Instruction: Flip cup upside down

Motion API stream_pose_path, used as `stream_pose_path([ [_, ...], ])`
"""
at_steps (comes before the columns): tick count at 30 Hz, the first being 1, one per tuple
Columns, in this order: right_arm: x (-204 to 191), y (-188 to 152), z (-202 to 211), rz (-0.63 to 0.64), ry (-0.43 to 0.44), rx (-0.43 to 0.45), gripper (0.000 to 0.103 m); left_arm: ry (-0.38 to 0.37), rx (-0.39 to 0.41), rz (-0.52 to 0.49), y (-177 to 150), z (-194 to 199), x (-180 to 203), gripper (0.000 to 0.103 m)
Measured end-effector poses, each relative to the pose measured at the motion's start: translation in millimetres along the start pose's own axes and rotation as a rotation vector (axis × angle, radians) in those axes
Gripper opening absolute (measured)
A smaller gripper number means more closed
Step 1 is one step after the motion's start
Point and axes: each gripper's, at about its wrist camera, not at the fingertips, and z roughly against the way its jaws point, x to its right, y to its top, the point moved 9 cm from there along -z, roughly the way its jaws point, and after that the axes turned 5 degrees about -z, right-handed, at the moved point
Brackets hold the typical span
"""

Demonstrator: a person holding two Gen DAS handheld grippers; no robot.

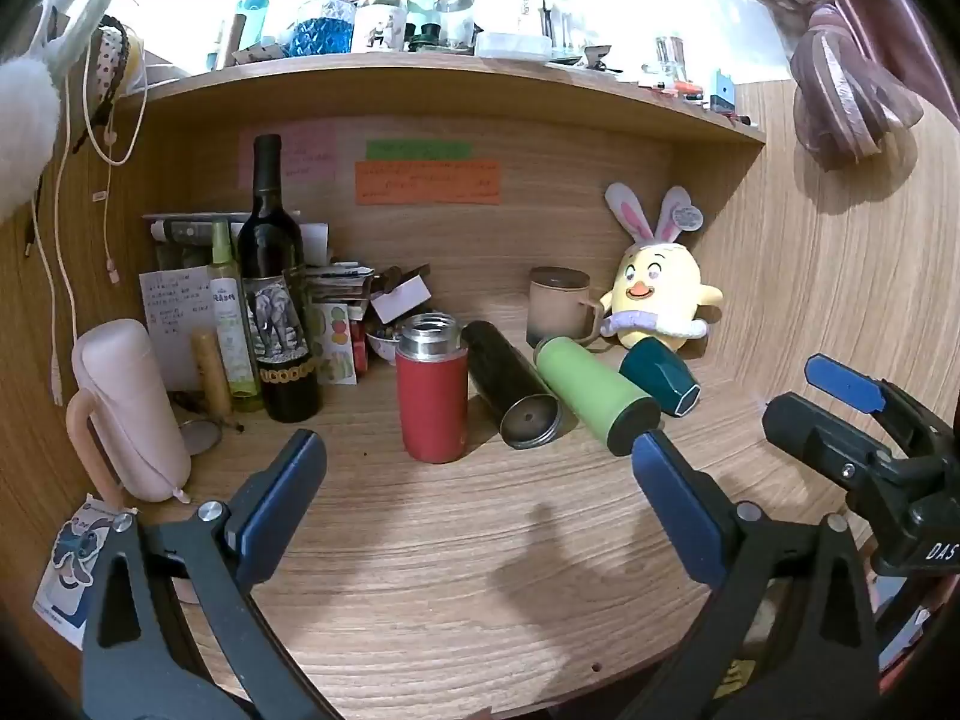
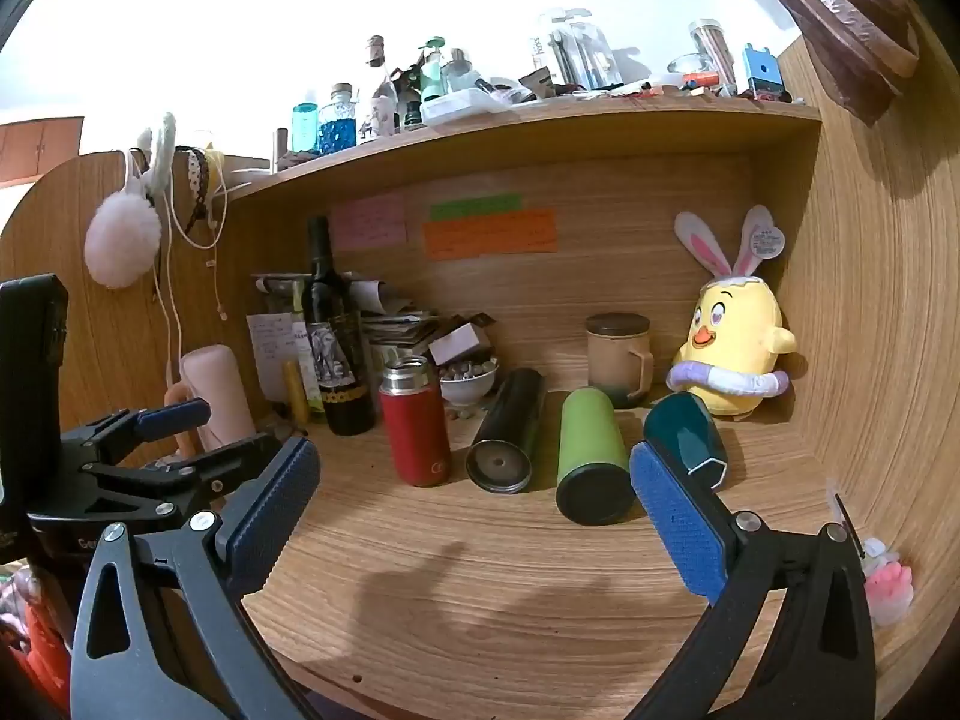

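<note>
A red cup [image 1: 431, 391] with a silver open mouth stands upright on the wooden desk; it also shows in the right wrist view [image 2: 415, 421]. A black cup [image 1: 510, 381] [image 2: 507, 429], a green cup [image 1: 591, 393] [image 2: 591, 456] and a teal cup [image 1: 660, 375] [image 2: 687, 438] lie on their sides to its right. My left gripper [image 1: 477, 492] is open and empty, in front of the red cup. My right gripper [image 2: 474, 498] is open and empty, in front of the lying cups. Each gripper shows at the edge of the other's view.
A wine bottle [image 1: 276, 294], a pink case [image 1: 129, 408] and papers crowd the back left. A lidded beige mug [image 1: 558, 306] and a yellow plush chick [image 1: 657, 294] stand at the back right. The cluttered shelf [image 1: 456, 69] overhangs. The side wall [image 2: 870, 360] is on the right.
</note>
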Motion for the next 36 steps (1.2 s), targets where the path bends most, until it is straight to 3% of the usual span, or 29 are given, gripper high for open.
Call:
stream_pose_path([
  [36,-4,3,6,0.002,-0.003,0.0,0.103,0.003,0.011,-0.016,11,8,6,0.103],
])
